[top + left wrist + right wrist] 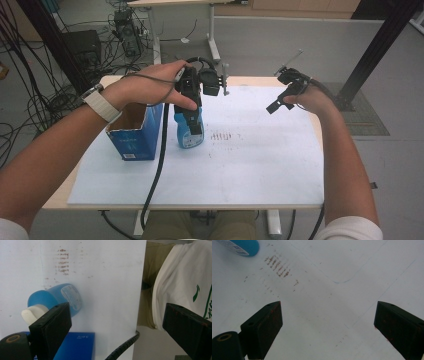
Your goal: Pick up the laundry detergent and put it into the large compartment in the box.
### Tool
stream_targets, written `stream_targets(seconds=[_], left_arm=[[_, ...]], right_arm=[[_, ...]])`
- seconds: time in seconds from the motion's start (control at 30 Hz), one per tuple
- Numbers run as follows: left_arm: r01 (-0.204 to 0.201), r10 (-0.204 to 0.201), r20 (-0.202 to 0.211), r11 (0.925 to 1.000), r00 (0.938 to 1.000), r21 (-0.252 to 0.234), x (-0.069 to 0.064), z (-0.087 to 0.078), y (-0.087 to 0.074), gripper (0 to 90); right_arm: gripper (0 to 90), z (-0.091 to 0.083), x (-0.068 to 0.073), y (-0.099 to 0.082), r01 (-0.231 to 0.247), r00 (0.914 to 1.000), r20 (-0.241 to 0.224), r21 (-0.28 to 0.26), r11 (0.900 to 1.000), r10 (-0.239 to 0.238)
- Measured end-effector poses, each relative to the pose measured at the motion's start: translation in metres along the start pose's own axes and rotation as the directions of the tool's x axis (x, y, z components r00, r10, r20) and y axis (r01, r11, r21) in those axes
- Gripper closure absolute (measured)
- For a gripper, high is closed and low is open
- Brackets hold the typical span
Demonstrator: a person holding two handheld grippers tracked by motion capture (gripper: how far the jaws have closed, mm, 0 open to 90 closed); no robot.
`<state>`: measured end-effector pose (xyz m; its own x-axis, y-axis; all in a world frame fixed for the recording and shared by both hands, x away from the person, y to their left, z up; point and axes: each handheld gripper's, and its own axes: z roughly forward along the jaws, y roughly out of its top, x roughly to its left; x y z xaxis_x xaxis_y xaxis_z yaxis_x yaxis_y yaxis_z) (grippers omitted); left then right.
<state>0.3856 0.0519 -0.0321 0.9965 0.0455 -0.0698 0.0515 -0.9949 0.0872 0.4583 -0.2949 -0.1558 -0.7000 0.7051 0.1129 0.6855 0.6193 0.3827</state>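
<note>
A blue bottle (189, 131) with a white cap (31, 313) sits on the white sheet (260, 165), just right of an open blue carton (134, 134). My left gripper (191, 114) hovers right above the bottle, and its jaws stand wide apart. In the left gripper view the bottle (57, 296) lies to the left, behind the left jaw, with nothing inside the left gripper (116, 308). My right gripper (278, 97) is held over the sheet's far right part. In its own view the right gripper (328, 308) is open over bare sheet, with the bottle's end (244, 246) at top left.
Brown smudge marks (221, 136) stain the sheet just right of the bottle. A black cable (159, 165) runs from the left gripper down over the table's near edge. Beyond the table are cables, a desk leg (214, 47) and black frame posts (380, 45).
</note>
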Motion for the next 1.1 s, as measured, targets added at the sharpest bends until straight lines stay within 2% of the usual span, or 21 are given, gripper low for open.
stream_targets(seconds=[0.67, 1.1], left_arm=[[0.010, -0.011, -0.014, 0.9999, 0.9998, -0.009, -0.0019, -0.0052, -0.0048, 9.1], [0.009, -0.009, -0.018, 1.0000, 0.9998, -0.002, -0.0043, -0.0057, -0.0015, 9.1]], right_arm=[[8.6, -0.0011, 0.0012, 0.0024, -0.003, 1.0000, 0.003, 0.003, 1.0000, 0.003], [8.8, -0.0029, 0.0019, 0.0022, 0.003, 1.0000, -0.003, 0.005, 1.0000, -0.003]])
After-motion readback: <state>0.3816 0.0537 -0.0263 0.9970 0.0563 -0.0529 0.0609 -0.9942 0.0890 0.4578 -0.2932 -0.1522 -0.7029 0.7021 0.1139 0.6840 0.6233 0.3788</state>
